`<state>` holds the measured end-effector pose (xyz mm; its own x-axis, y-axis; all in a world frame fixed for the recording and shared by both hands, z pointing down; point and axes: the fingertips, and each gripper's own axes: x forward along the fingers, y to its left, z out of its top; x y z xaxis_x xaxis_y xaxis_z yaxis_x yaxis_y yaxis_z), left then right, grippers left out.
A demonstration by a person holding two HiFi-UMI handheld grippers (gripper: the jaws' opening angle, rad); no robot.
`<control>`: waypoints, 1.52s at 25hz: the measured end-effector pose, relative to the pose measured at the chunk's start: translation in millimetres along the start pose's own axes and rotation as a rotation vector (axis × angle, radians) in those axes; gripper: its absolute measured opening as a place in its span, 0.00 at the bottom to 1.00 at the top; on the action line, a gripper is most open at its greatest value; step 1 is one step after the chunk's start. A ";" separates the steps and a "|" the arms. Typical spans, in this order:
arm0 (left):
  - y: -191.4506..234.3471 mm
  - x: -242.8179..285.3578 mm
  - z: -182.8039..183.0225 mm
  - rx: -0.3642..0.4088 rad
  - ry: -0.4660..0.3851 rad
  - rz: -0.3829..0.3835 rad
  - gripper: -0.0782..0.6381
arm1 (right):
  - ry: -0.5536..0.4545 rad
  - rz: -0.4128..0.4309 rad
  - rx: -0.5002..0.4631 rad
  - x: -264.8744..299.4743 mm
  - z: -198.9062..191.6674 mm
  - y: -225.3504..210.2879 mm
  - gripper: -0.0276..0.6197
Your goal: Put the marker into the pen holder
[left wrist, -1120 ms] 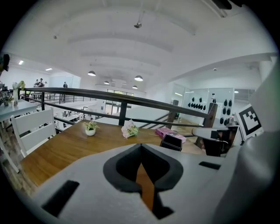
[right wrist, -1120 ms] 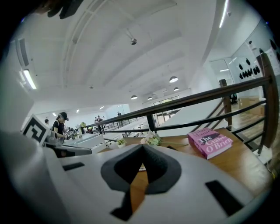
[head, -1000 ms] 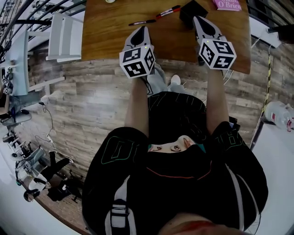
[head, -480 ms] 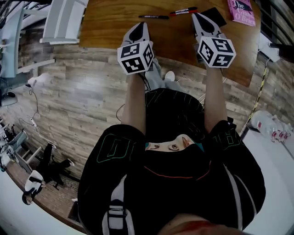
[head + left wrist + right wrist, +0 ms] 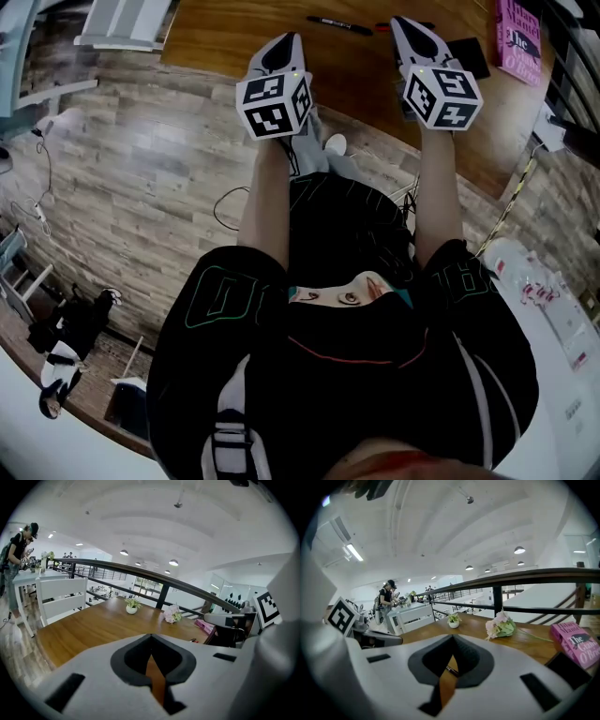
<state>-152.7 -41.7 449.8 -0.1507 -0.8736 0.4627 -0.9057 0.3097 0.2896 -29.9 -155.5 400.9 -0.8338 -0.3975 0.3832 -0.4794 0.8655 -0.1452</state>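
Observation:
A black marker [image 5: 339, 25] lies on the wooden table [image 5: 225, 33] at the top of the head view. A red marker [image 5: 382, 25] beside it is mostly hidden behind my right gripper [image 5: 401, 21]. The black pen holder [image 5: 466, 54] stands just right of that gripper. My left gripper [image 5: 284, 40] hovers over the table's near edge, left of the black marker. Both grippers are shut with nothing held. In the right gripper view a sliver of marker [image 5: 451, 670] shows through the slit of the right gripper [image 5: 450, 660]. The left gripper [image 5: 151, 658] shows only wood through its slit.
A pink book [image 5: 521, 42] lies at the table's right end. A small potted plant [image 5: 131, 606] and a bunch of flowers [image 5: 172, 614] sit at the far side by a black railing [image 5: 511, 578]. A white chair [image 5: 127, 23] stands at the left. Cables [image 5: 230, 202] trail on the floor.
The head view has swung: the table, markers, pen holder and book have slid up and to the right in the picture. Both grippers stay shut, side by side over the table's near edge.

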 end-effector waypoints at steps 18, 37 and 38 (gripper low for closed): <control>58.3 12.5 -12.0 -0.142 0.000 0.077 0.12 | 0.240 0.225 -0.315 85.2 -30.5 52.6 0.05; 84.3 22.9 -28.9 -0.244 -0.005 0.118 0.12 | 0.628 0.449 -0.616 135.1 -96.4 81.5 0.09; 84.7 23.4 -29.7 -0.247 -0.005 0.118 0.12 | 0.644 0.455 -0.629 136.0 -98.9 82.3 0.10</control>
<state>-221.1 -24.8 510.0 -0.2521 -0.8274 0.5018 -0.7575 0.4914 0.4298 -155.6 -108.2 531.3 -0.5059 0.0898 0.8579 0.2342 0.9715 0.0365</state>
